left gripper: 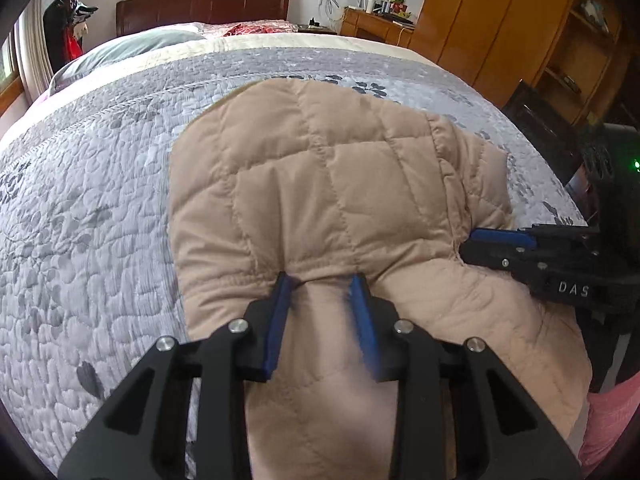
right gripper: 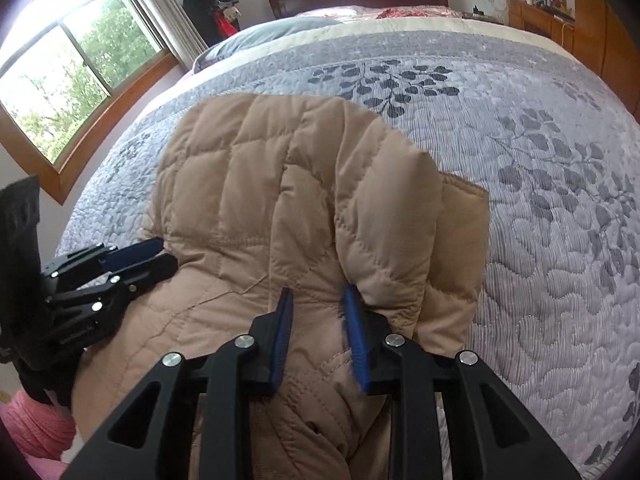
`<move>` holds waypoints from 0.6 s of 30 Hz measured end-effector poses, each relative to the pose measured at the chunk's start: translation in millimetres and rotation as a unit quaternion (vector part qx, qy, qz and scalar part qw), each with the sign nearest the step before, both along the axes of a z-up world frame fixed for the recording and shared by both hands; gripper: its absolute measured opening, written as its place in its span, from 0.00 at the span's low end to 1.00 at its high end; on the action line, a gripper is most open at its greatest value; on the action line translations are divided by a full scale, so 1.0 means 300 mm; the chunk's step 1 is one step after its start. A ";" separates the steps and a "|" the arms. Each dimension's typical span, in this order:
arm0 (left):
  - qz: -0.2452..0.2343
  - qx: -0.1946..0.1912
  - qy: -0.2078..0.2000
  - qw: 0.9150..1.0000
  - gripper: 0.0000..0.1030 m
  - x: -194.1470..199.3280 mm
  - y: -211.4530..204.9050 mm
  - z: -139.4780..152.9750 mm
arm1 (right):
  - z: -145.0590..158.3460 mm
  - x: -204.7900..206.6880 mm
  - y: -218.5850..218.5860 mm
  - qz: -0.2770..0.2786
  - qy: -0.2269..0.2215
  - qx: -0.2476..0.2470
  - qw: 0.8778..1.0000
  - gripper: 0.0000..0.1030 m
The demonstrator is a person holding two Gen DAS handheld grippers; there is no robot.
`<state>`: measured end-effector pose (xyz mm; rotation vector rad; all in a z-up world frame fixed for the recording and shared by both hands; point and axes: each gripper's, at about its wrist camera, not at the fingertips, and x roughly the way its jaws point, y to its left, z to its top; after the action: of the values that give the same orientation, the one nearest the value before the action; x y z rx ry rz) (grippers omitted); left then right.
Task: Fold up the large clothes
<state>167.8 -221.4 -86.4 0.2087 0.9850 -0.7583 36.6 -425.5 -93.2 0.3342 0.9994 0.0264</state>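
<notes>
Garment: a tan quilted jacket point(left gripper: 332, 184) is laid on the grey leaf-patterned bedspread point(left gripper: 100, 208), stretching forward from both grippers toward the headboard point(left gripper: 204, 4).
Left gripper point(left gripper: 324, 284): its blue pads point(left gripper: 280, 320) are set narrowly apart, with a ridge of jacket fabric bunched at their tips; whether the cloth is truly pinched or only pressed cannot be told.
Right gripper point(right gripper: 318, 298): a matching narrow gap is shown, with its fingertips tucked under a puffy fold that rises just ahead; a firm hold cannot be confirmed here either.
Relation: seen from the right wrist, the left gripper point(right gripper: 132, 258) is met at the jacket's left edge; the two are near but apart.
Step judged: the near part of the jacket appears to be readied for lifting and folding forward.
Risk, slip: only the outer shell may be caught, so the padded layer could slide free once lifted.
Risk, skew: uneven lifting by the two sides would leave the fold crooked.
Risk, flap: the loose flap point(right gripper: 464, 216) to the right of the right gripper could be trapped untidily beneath the fold.
Risk, drag: the bedspread could be snagged and pulled along.
</notes>
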 end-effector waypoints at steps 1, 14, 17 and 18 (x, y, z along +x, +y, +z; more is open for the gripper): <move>-0.002 0.001 -0.001 1.000 0.30 0.001 -0.001 -0.005 | -0.004 0.002 0.002 0.001 0.000 -0.003 1.000 0.25; -0.007 0.007 -0.013 1.000 0.30 0.007 -0.009 -0.024 | -0.016 0.007 0.010 0.000 -0.001 -0.013 1.000 0.25; -0.006 0.007 -0.014 1.000 0.30 0.003 -0.011 -0.025 | -0.017 0.006 0.012 -0.002 -0.002 -0.013 1.000 0.25; -0.005 0.007 -0.014 1.000 0.30 0.003 -0.011 -0.025 | -0.017 0.006 0.012 -0.002 -0.003 -0.012 1.000 0.25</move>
<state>168.8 -224.6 -93.8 0.2371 0.9627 -0.7565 38.3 -422.1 -98.3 0.3138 0.9924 0.0106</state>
